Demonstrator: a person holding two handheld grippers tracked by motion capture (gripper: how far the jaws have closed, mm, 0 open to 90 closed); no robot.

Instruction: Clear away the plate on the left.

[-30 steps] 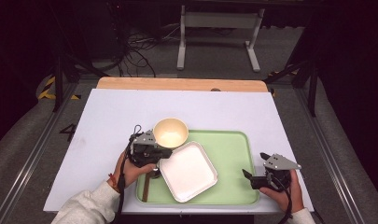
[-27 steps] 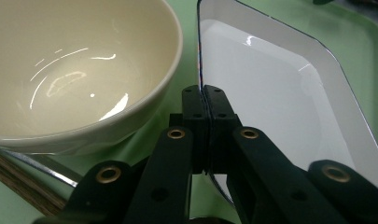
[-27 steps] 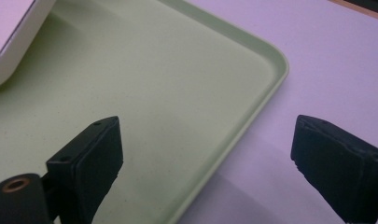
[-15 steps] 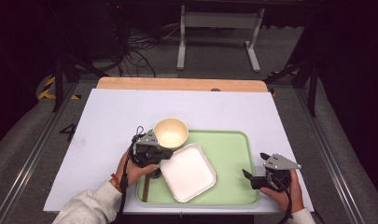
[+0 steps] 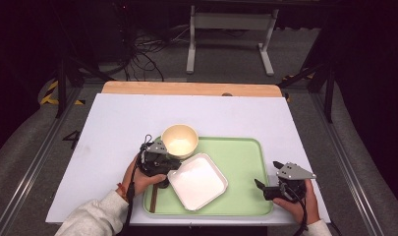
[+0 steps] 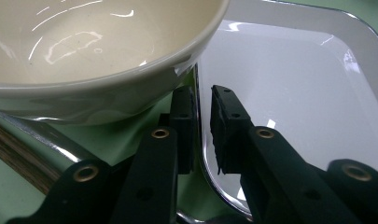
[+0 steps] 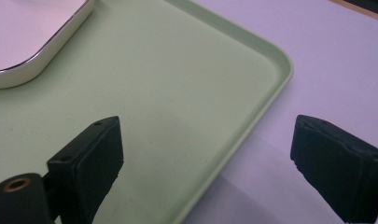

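Left jaws easing off the white plate's rim – right jaws wide and empty.

The left gripper [image 6: 199, 121] has just been opening; a narrow gap shows between its pads [image 6: 226, 119], with the edge of the square white plate [image 5: 197, 181] between them, one pad above and one below, no longer pinched. The plate lies on the green tray [image 5: 243, 152], its corner just beside the cream bowl [image 5: 179, 140]. The right gripper [image 5: 265, 189] hangs at the tray's right edge – jaws spread wide, straddling the rim, holding nothing. Tray and bowl sit on the white table [image 5: 113, 123].
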